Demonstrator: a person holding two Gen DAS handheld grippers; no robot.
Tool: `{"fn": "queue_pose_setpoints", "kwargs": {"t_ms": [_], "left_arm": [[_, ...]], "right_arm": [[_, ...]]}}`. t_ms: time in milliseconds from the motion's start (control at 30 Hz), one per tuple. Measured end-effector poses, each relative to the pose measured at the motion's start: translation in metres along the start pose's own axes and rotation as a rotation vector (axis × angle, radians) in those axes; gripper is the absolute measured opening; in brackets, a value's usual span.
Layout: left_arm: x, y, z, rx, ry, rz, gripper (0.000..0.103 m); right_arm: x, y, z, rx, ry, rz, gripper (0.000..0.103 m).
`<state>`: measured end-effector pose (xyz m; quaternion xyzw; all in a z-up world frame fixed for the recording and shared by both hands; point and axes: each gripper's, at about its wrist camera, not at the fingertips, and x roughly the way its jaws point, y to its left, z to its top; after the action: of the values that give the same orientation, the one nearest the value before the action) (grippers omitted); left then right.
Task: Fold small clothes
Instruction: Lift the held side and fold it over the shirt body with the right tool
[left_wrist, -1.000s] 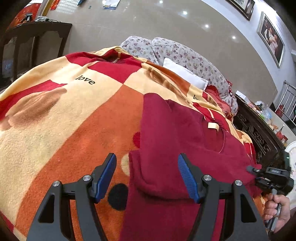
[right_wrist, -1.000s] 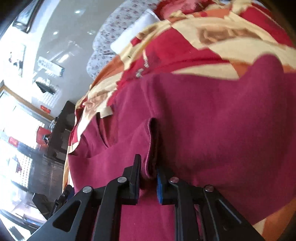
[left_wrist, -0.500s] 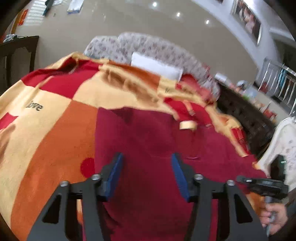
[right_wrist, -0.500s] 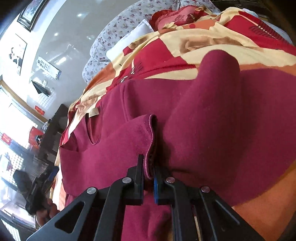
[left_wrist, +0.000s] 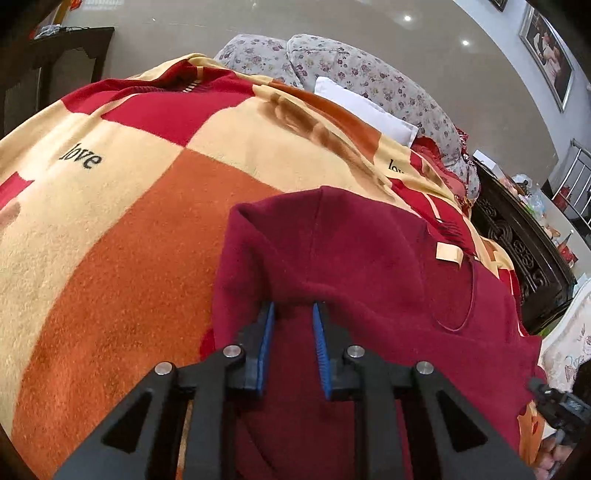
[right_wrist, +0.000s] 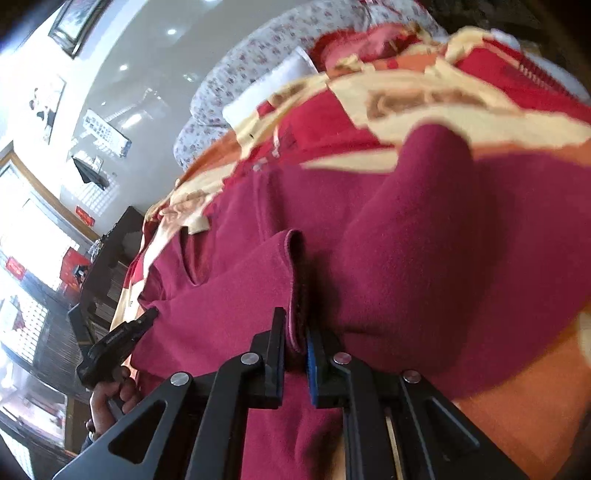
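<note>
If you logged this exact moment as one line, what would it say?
step: folding maroon sweater on blanket | left gripper: jaws just closing, fabric between | right gripper: shut on sweater cuff

Left hand-held gripper (left_wrist: 291, 321) has just been closing, jaws narrowly apart; right hand-held gripper (right_wrist: 295, 332) clamped.

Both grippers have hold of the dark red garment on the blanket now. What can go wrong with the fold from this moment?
1. The left gripper, whose jaws have just been closing, has only a small bunch of the red garment between its pads; it may slip out.
2. The right gripper pinches a thin hemmed edge, which could pull free.
3. The fuzzy blanket may drag the fabric and wrinkle the fold.
</note>
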<state>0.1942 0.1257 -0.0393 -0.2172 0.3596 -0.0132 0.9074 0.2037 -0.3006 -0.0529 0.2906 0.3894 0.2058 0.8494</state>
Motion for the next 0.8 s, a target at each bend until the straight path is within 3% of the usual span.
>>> {"fn": "queue_pose_setpoints", "kwargs": {"t_ms": [67,100,133,167,200,267,333,433,533,633,700,800], "left_arm": [[-0.004,-0.002,-0.002,0.009,-0.012,-0.002,0.026],[-0.01,-0.007,-0.005,0.024,-0.034,0.001,0.032],[-0.014,-0.009,-0.006,0.038,-0.056,0.008,0.047],[-0.024,-0.015,-0.007,0.062,-0.096,0.018,0.055],[-0.037,-0.021,-0.012,0.09,-0.15,0.024,0.064],[-0.062,-0.04,-0.024,0.18,-0.258,0.007,0.071],[-0.07,-0.058,-0.033,0.266,-0.278,-0.019,0.074],[-0.06,-0.082,-0.04,0.379,-0.228,-0.026,0.074],[-0.04,-0.082,-0.035,0.363,-0.138,0.002,0.074],[-0.032,-0.069,-0.032,0.299,-0.095,0.012,0.074],[-0.03,-0.062,-0.03,0.265,-0.084,0.014,0.074],[-0.03,-0.058,-0.031,0.252,-0.076,0.021,0.074]], "right_arm": [[-0.031,-0.004,0.001,-0.01,-0.068,-0.017,0.019],[-0.044,-0.009,0.002,-0.004,-0.092,-0.033,0.026],[-0.062,-0.019,0.003,0.012,-0.12,-0.064,0.044],[-0.08,-0.03,0.005,0.026,-0.148,-0.096,0.06],[-0.1,-0.044,0.007,0.032,-0.184,-0.14,0.066],[-0.14,-0.075,0.013,0.058,-0.251,-0.28,0.067],[-0.177,-0.122,0.022,0.172,-0.29,-0.372,0.067],[-0.212,-0.189,0.028,0.367,-0.324,-0.353,0.066],[-0.217,-0.225,0.034,0.444,-0.289,-0.323,0.062],[-0.206,-0.24,0.04,0.46,-0.248,-0.298,0.062],[-0.191,-0.244,0.04,0.454,-0.202,-0.29,0.054],[-0.183,-0.244,0.04,0.455,-0.219,-0.307,0.047]]}}
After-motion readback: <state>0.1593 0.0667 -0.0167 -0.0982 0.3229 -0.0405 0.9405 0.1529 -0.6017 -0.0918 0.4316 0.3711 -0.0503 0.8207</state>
